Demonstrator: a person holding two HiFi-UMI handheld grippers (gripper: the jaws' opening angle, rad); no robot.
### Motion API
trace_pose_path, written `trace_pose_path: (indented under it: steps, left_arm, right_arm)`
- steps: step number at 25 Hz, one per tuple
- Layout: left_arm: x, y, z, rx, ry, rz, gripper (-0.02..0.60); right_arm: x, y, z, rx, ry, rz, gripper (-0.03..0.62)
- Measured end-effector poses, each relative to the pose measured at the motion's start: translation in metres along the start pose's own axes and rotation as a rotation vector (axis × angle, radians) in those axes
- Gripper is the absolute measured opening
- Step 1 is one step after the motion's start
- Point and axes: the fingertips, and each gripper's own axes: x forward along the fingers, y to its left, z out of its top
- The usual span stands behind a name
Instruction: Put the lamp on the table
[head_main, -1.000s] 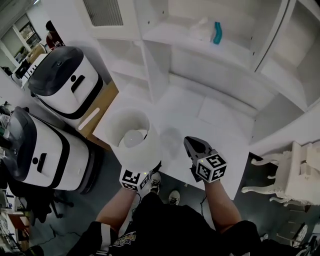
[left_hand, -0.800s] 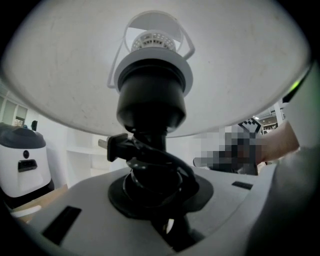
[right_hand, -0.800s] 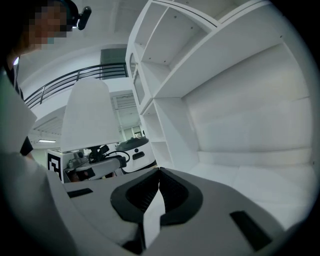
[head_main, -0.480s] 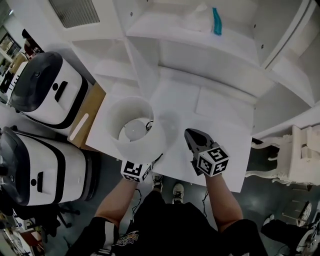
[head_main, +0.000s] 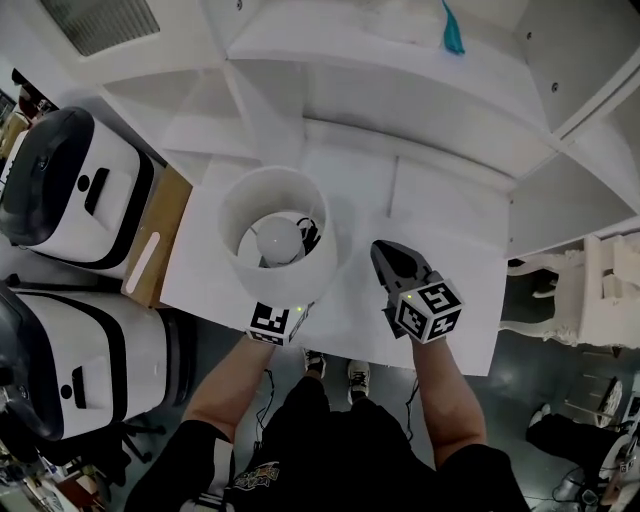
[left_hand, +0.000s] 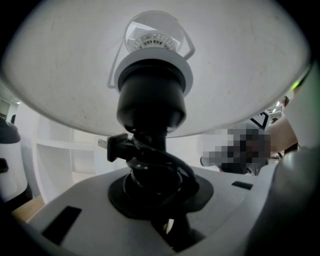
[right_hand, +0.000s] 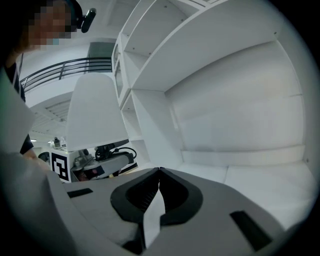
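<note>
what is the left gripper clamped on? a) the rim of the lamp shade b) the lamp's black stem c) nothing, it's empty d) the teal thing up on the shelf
b: the left gripper view shows the left gripper shut on the lamp at its black stem, with the cord wound round it, below the shade.

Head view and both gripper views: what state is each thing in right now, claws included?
Lamp: upright, gripped by its stem over the table; whether its base touches cannot be told.
Plug: unplugged, cord bundled at the stem.
Left claw: shut on the lamp.
Right claw: shut, empty.
</note>
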Motion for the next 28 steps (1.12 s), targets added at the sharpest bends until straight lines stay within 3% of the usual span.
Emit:
trace_pose_path:
  steps: [12,28]
  left_arm:
    - [0.056,0.017,-0.021,-0.018,-0.008,-0.067,0.094]
    - [0.107,0.038,-0.033,-0.015,-0.034,-0.06,0.094]
  right_arm:
    - [0.028,-0.035,-0.008,0.018,0.01,-0.066,0.025]
    - [0.042,-0.067,-0.031,0.075,0.026,-0.103,0.025]
